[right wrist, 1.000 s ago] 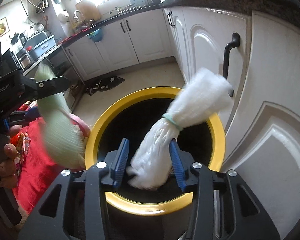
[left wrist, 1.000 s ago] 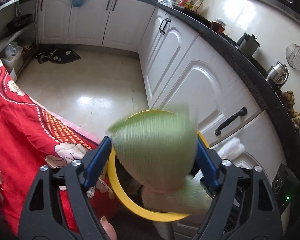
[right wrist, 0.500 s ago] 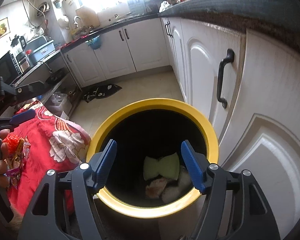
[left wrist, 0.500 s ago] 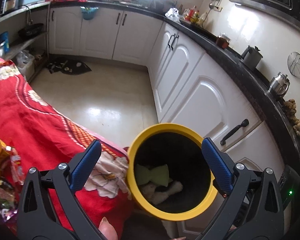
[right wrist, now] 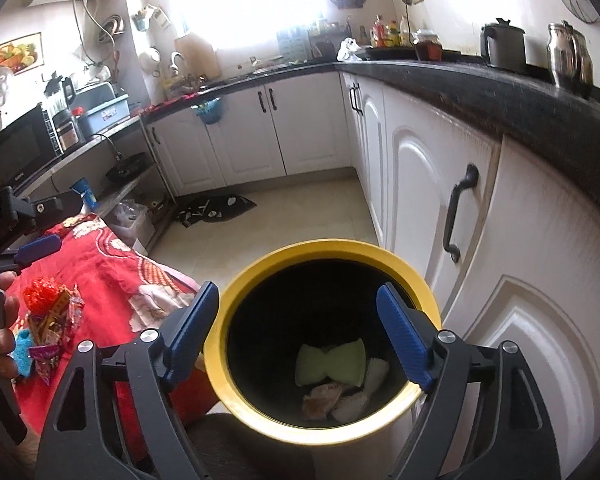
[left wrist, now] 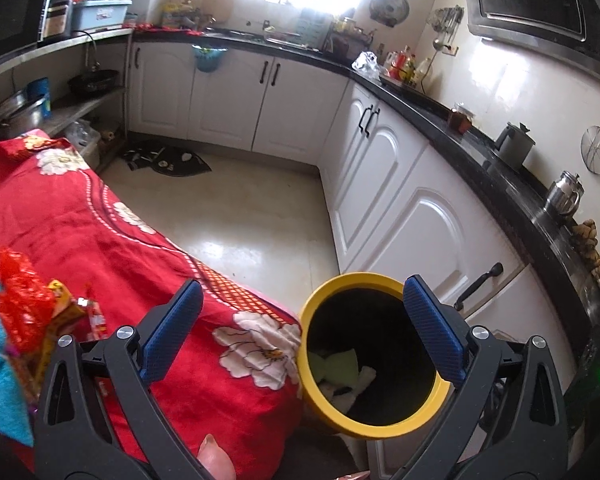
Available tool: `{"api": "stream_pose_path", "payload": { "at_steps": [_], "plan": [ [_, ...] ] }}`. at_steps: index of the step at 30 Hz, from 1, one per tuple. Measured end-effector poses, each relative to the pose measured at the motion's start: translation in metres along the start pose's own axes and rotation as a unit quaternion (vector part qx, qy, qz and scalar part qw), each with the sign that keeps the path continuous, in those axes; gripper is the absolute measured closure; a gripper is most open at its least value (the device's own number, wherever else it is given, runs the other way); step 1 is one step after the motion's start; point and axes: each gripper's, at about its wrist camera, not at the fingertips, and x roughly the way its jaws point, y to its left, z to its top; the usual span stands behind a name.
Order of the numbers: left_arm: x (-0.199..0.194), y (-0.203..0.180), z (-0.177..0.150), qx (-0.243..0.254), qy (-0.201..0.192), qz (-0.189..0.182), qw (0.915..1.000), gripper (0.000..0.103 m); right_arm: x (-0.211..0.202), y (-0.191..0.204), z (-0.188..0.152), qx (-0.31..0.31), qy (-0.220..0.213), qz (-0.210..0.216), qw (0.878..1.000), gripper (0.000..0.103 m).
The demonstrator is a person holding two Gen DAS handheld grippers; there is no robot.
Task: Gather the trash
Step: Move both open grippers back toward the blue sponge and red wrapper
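A yellow-rimmed bin (left wrist: pixel 404 431) (right wrist: pixel 236 288) with a black inside stands on the floor between the table and the cabinets. At its bottom lie a pale green bow-shaped piece (right wrist: pixel 331 364) (left wrist: pixel 337 365) and white crumpled trash (right wrist: pixel 350 400). My left gripper (left wrist: pixel 302 330) hangs wide open above the table's corner and the bin, holding nothing. My right gripper (right wrist: pixel 299 336) hovers over the bin's mouth, its jaws still opening with nothing between them. More wrappers, red, yellow and blue (left wrist: pixel 28 320) (right wrist: pixel 46 320), lie on the red cloth.
A table under a red flowered cloth (left wrist: pixel 80 220) fills the left. White cabinets (left wrist: pixel 420 216) under a black counter run along the right, a black door handle (right wrist: pixel 456 216) close to the bin. A dark mat (left wrist: pixel 168 158) lies on the tiled floor.
The green piece left my left gripper and the white bundle left my right one; both now lie in the bin. Both grippers opened wider and rose, the left drawing back towards the table.
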Motion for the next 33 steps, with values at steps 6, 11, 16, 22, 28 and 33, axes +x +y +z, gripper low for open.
{"api": "stream_pose_path", "payload": {
  "at_steps": [6,11,16,22,28,33],
  "plan": [
    [-0.017,0.013,-0.002,-0.007,-0.015,0.015,0.9997,0.011,-0.012,0.011,0.003,-0.008,-0.014,0.009,1.0,0.018],
    [-0.03,0.027,-0.003,-0.016,-0.026,0.026,0.9992,0.011,-0.021,0.023,0.006,-0.015,-0.026,0.016,0.999,0.014],
    [-0.042,0.044,-0.004,-0.03,-0.035,0.037,0.9983,0.011,-0.028,0.036,0.007,-0.025,-0.035,0.025,0.999,0.013],
    [-0.058,0.065,-0.005,-0.044,-0.046,0.054,0.9965,0.011,-0.036,0.054,0.006,-0.038,-0.041,0.038,0.998,0.013],
    [-0.073,0.09,-0.007,-0.062,-0.058,0.073,0.9938,0.011,-0.044,0.074,0.005,-0.052,-0.049,0.059,0.996,0.013],
    [-0.089,0.113,-0.009,-0.077,-0.069,0.089,0.9907,0.011,-0.051,0.09,0.006,-0.061,-0.054,0.076,0.994,0.013]
  ]
}}
